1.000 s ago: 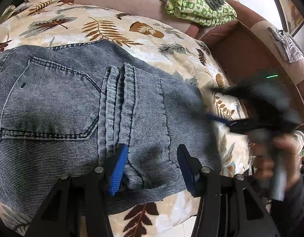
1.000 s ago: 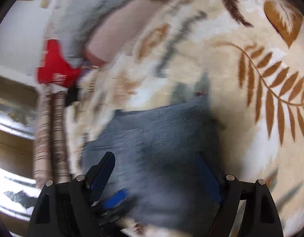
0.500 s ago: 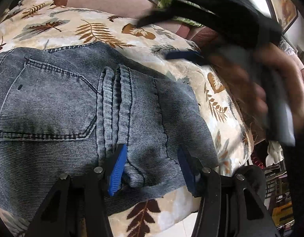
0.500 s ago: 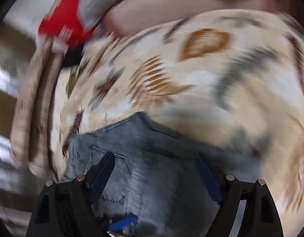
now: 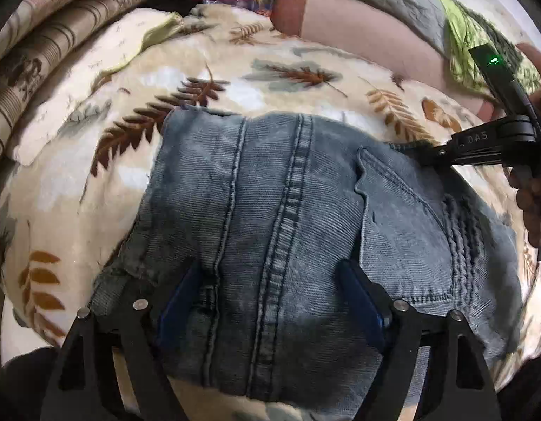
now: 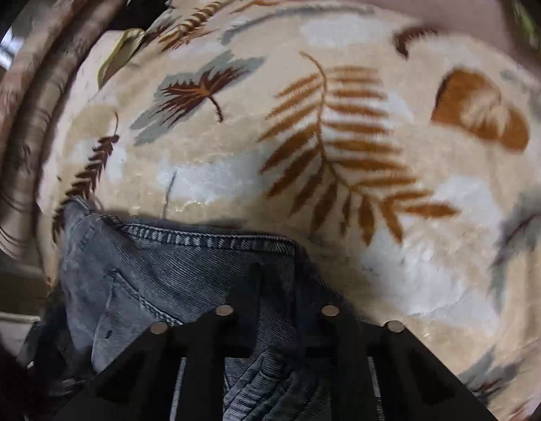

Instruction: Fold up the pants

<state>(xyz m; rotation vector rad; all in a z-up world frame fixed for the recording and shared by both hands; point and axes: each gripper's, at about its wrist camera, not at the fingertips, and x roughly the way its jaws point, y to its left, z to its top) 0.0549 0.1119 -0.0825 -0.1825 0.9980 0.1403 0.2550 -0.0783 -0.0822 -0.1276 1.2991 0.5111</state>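
My left gripper is hanging over the folded jeans, jaws spreading wide, blue pads straddling the long double seam with denim lying between them but not pinched. The jeans are lying on the leaf-print blanket, back pocket off to the right of my left fingers. My right gripper is closing down narrow on the far edge of the denim, fabric bunching between its fingers. From the left camera I am seeing that right gripper biting the jeans' far right corner, my hand wrapped around its handle.
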